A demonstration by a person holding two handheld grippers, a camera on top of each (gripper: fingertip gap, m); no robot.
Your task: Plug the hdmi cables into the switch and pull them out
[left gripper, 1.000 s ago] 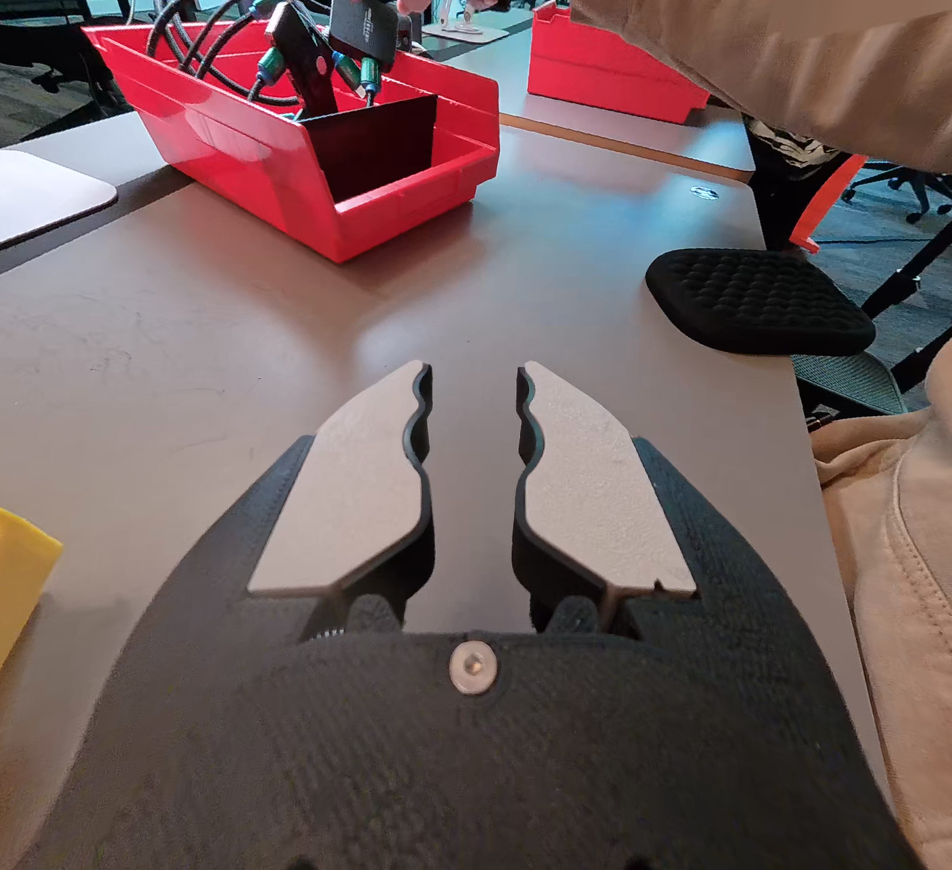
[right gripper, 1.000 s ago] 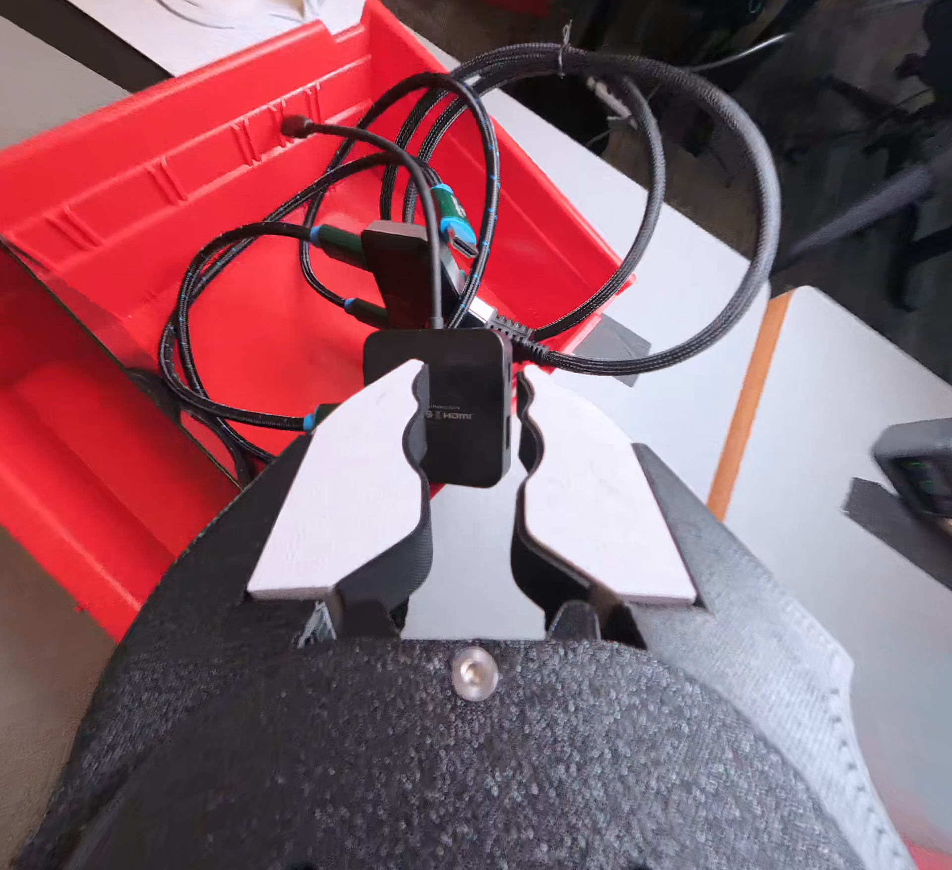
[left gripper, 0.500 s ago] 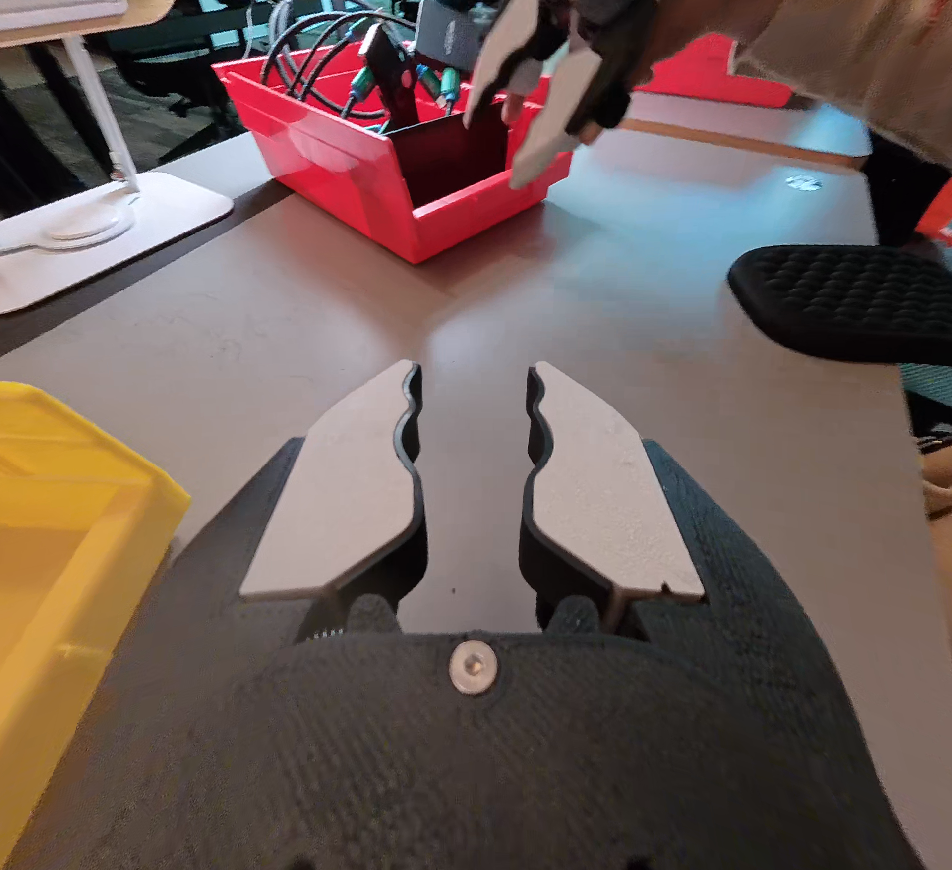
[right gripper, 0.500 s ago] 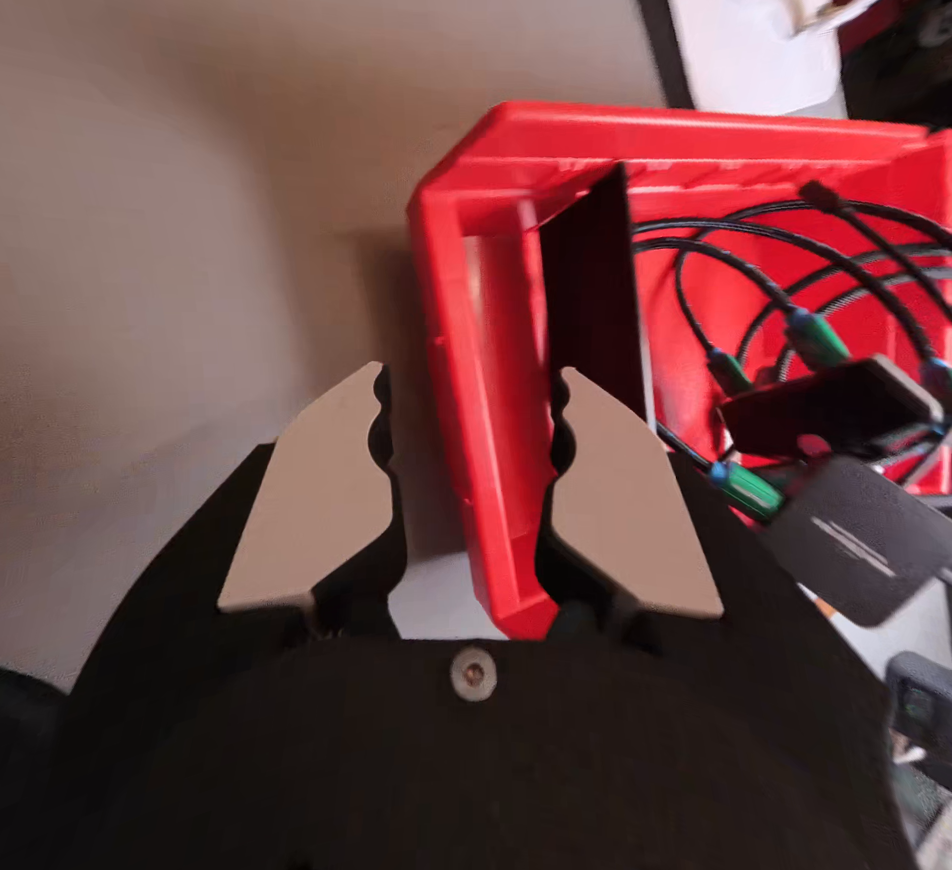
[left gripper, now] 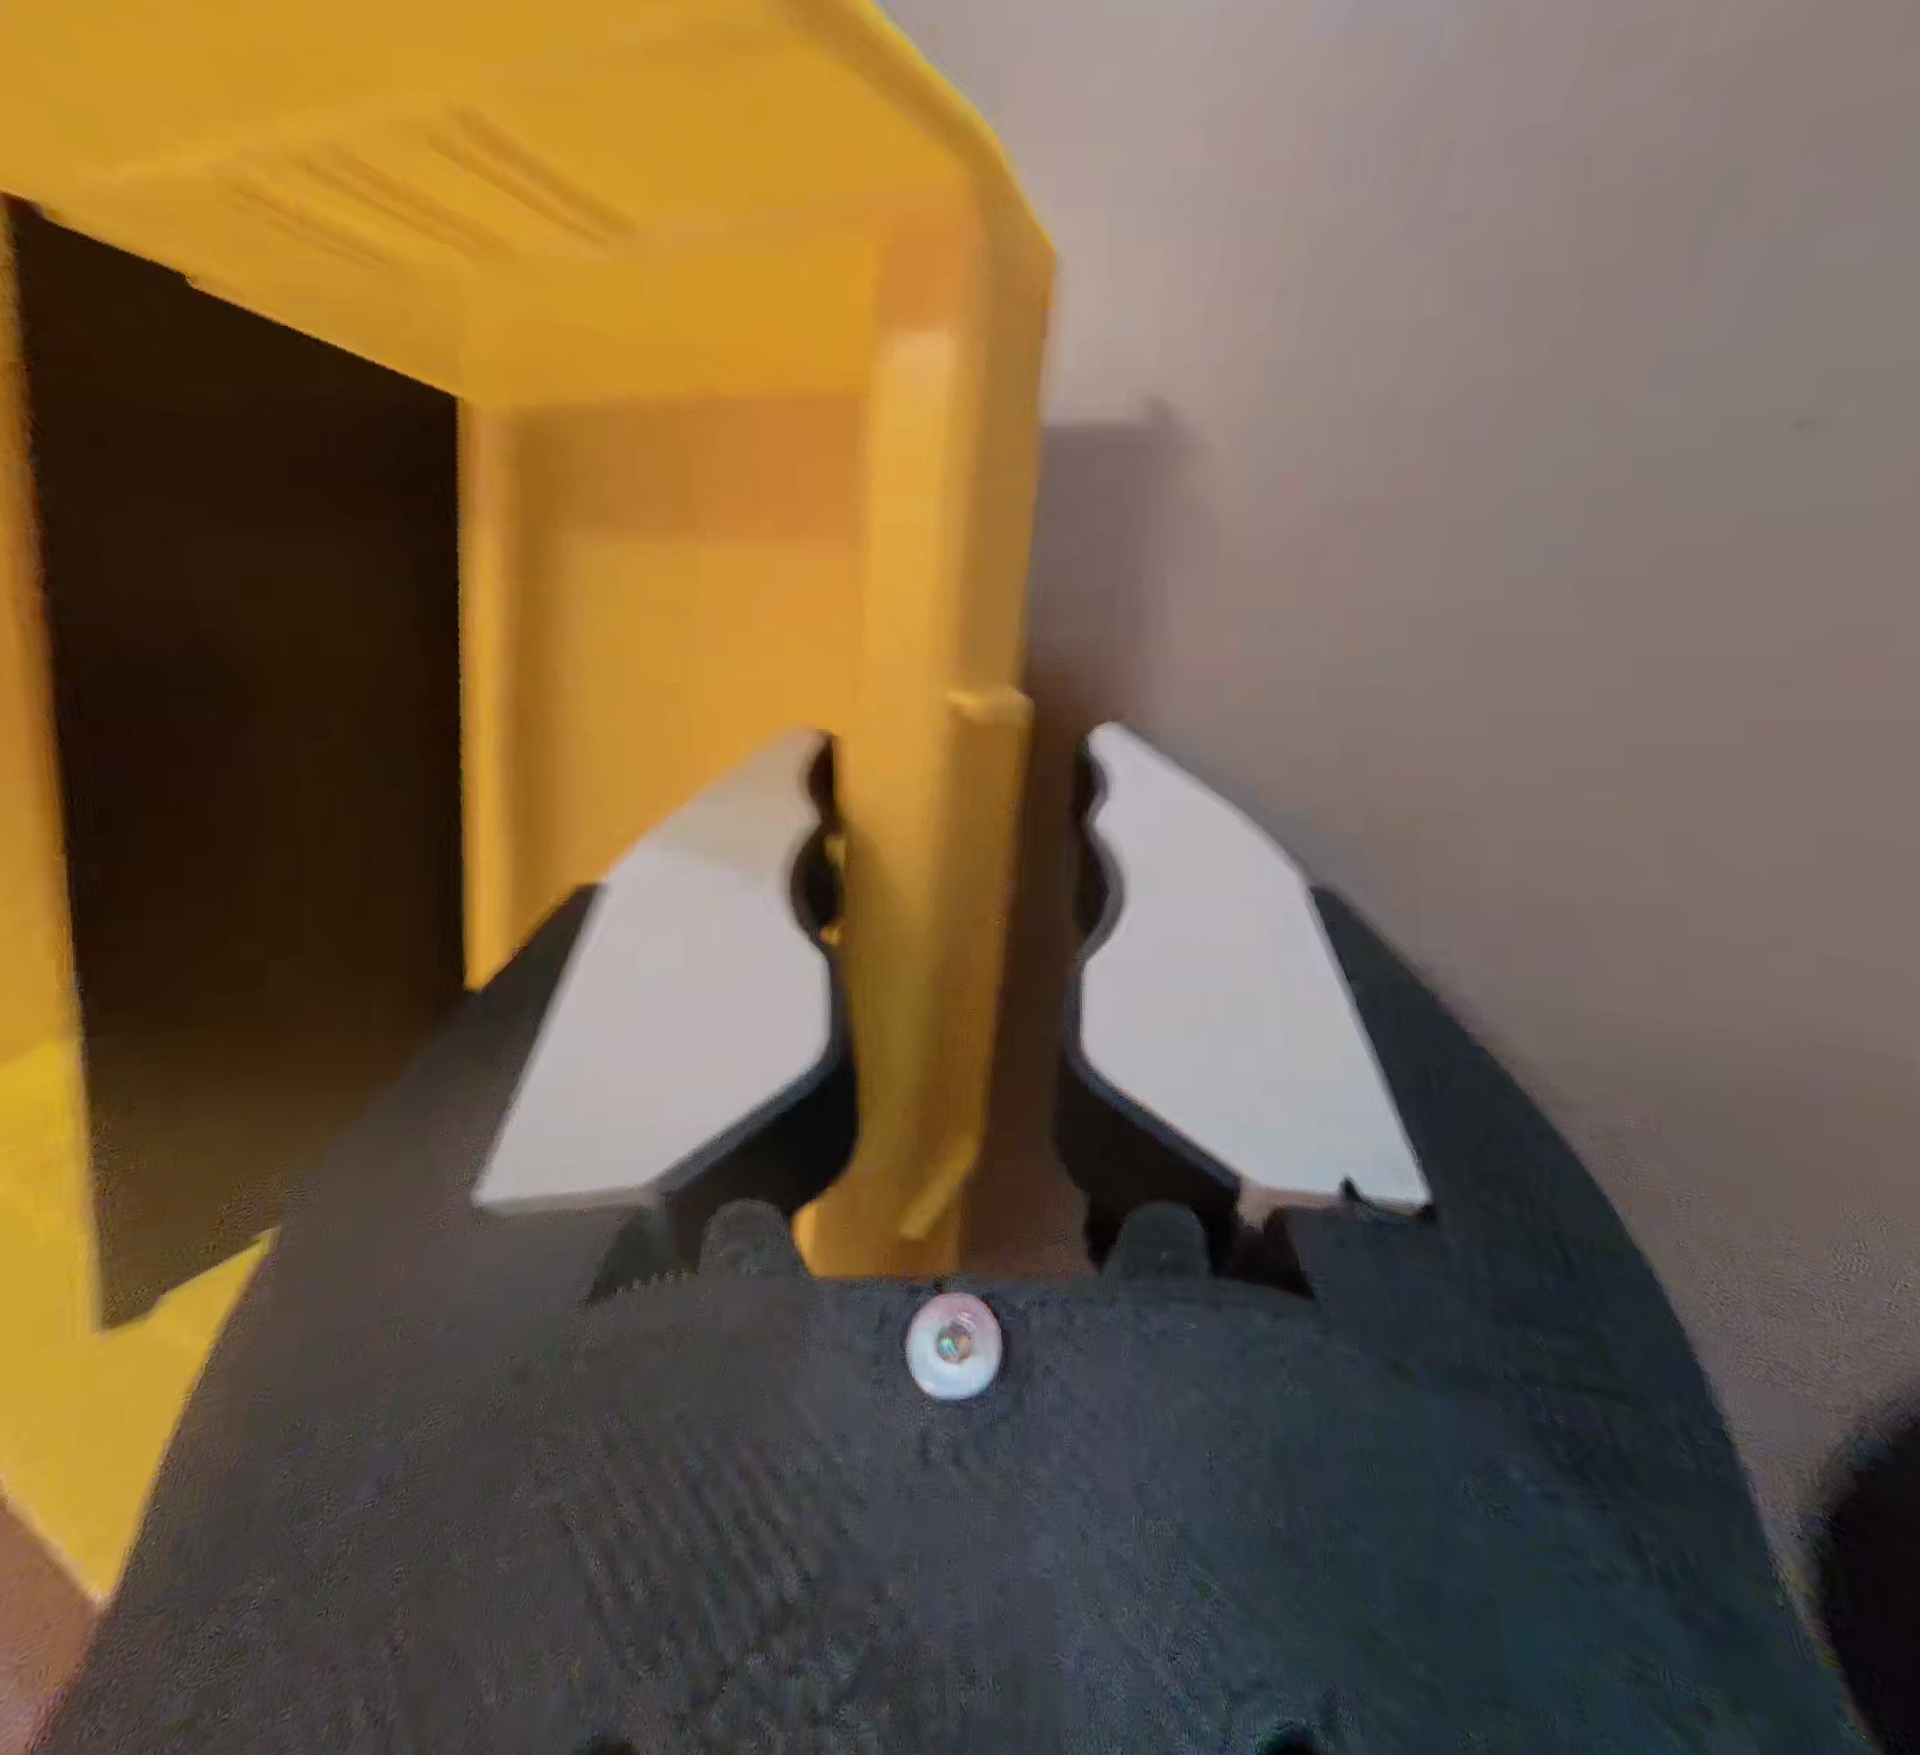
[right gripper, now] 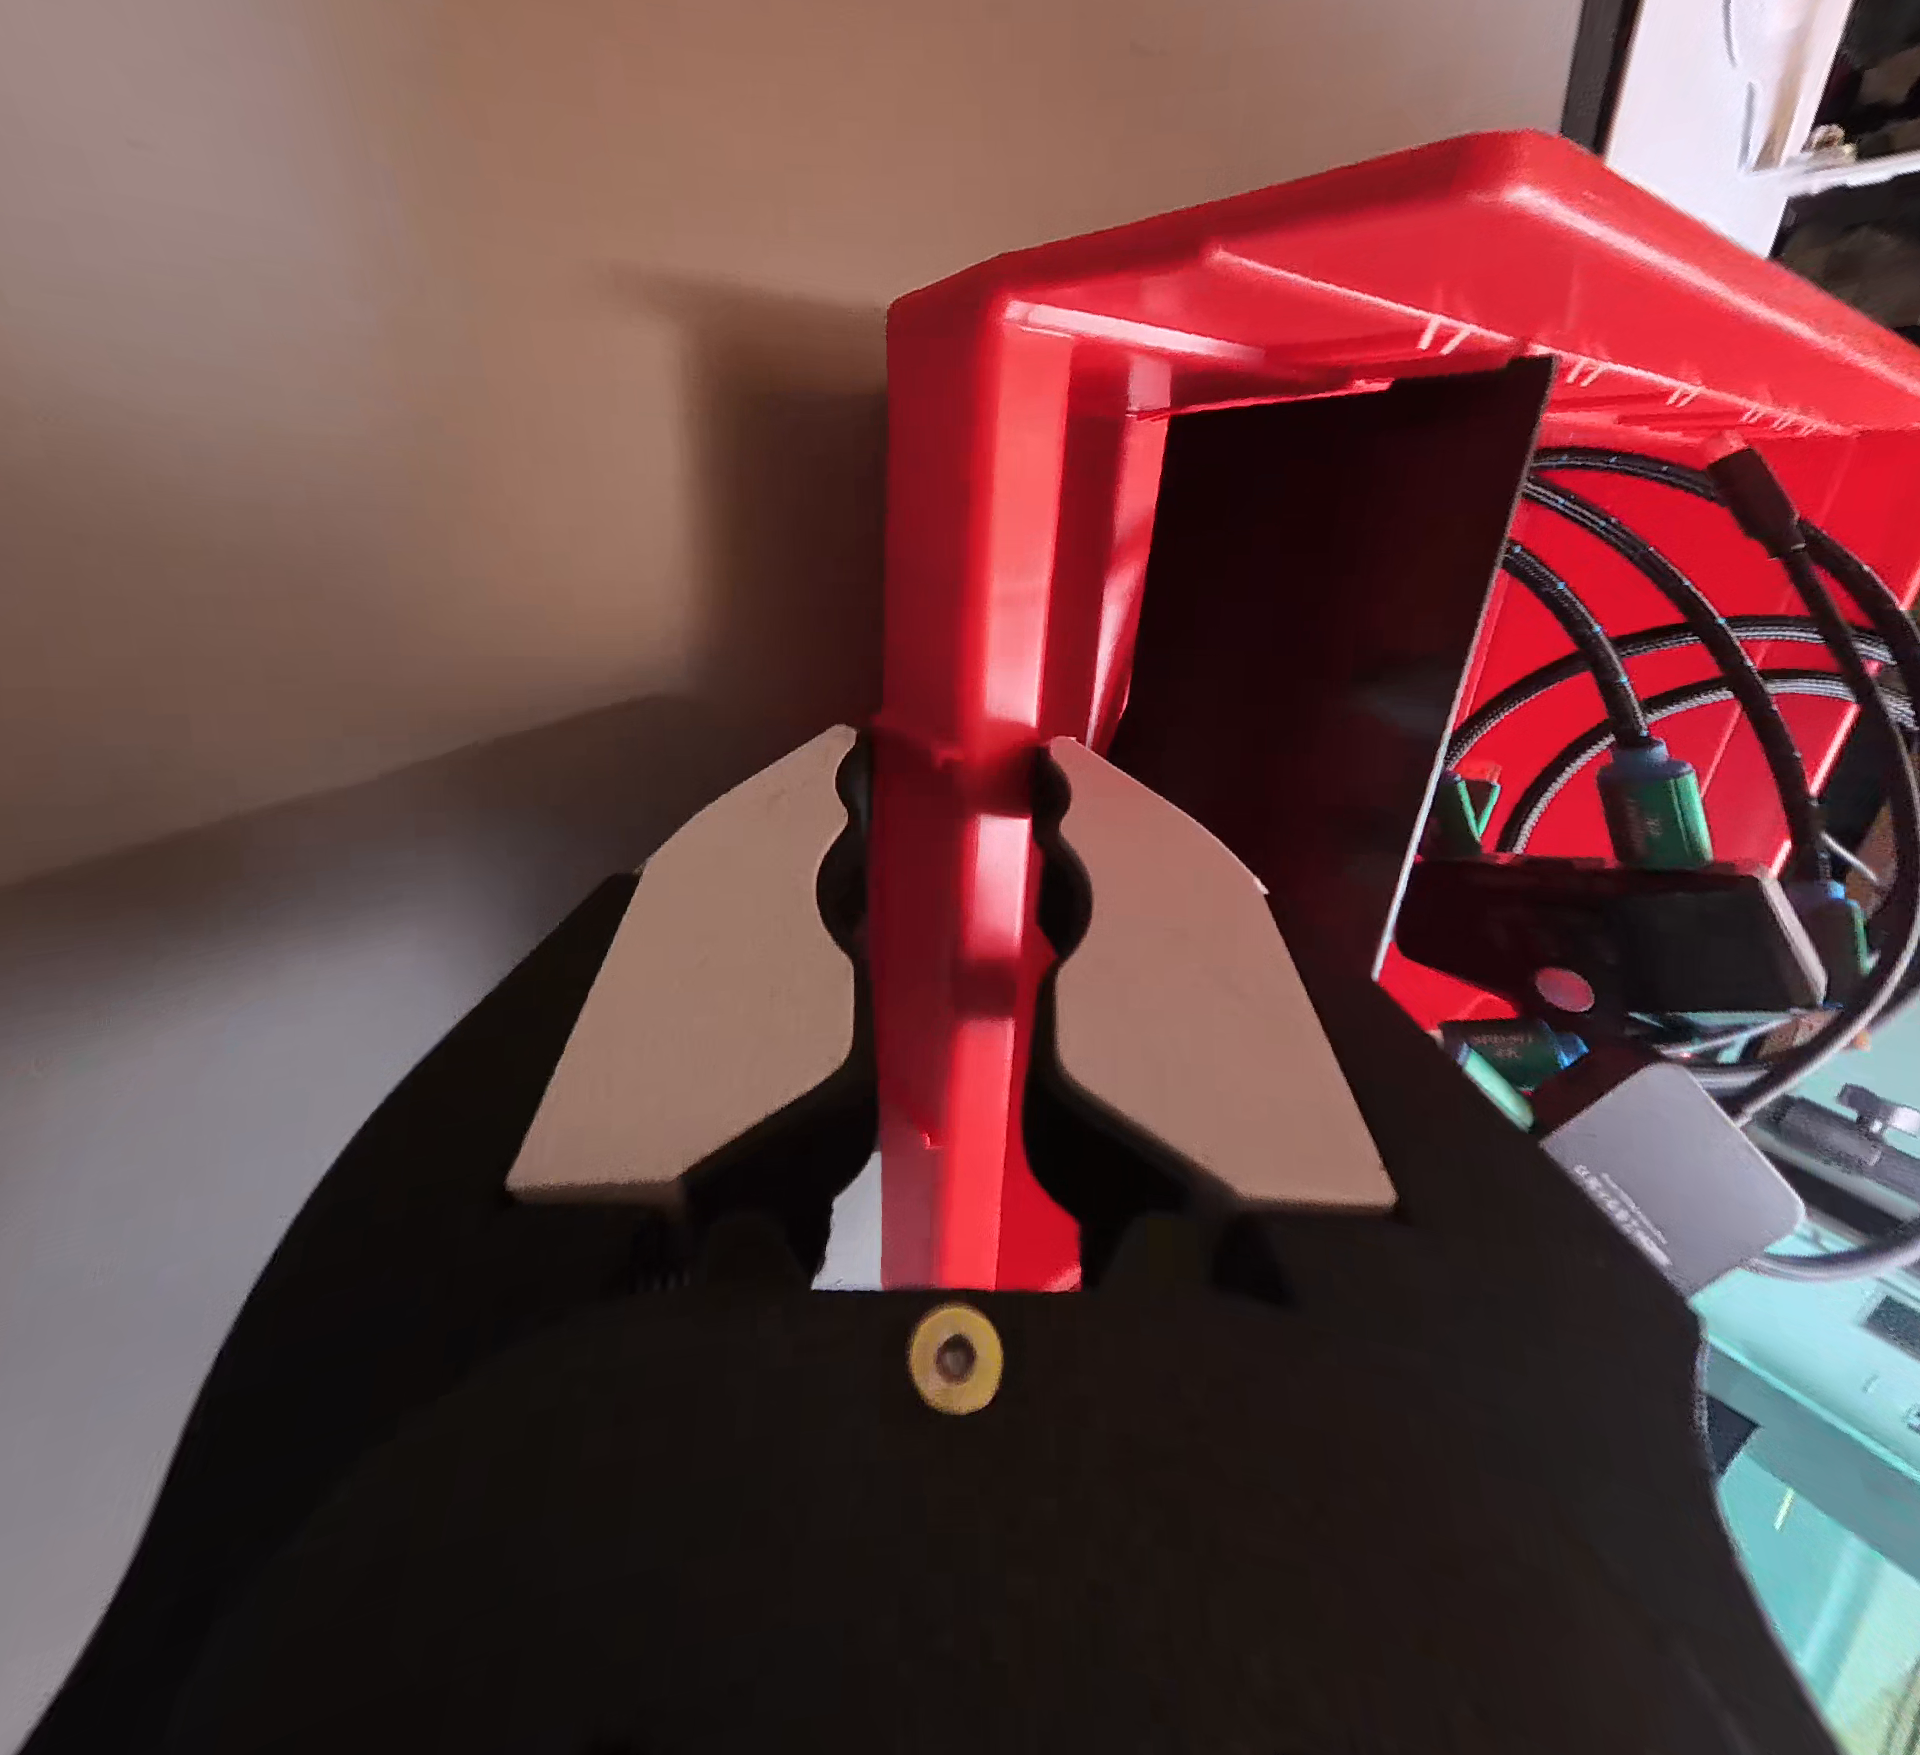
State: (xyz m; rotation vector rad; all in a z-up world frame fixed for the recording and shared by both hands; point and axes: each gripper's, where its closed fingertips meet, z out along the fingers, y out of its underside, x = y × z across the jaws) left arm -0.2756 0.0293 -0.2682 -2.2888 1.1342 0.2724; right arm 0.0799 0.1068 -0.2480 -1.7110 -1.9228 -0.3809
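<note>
The right gripper has its jaws clamped on the front wall of the red bin. At 3 o'clock inside that bin lie the black switch, a grey switch and the braided hdmi cables, behind a black divider. The left gripper has its jaws apart, straddling the wall of the yellow bin on the table.

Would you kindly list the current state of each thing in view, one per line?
Left gripper: jaws open, straddling the yellow bin's wall.
Yellow bin: nothing visible inside, wall not yet clamped.
Right gripper: jaws shut on the red bin's wall.
Red bin: gripped at a corner, holding cables and switches.
HDMI cables: several plugged into a switch.
</note>
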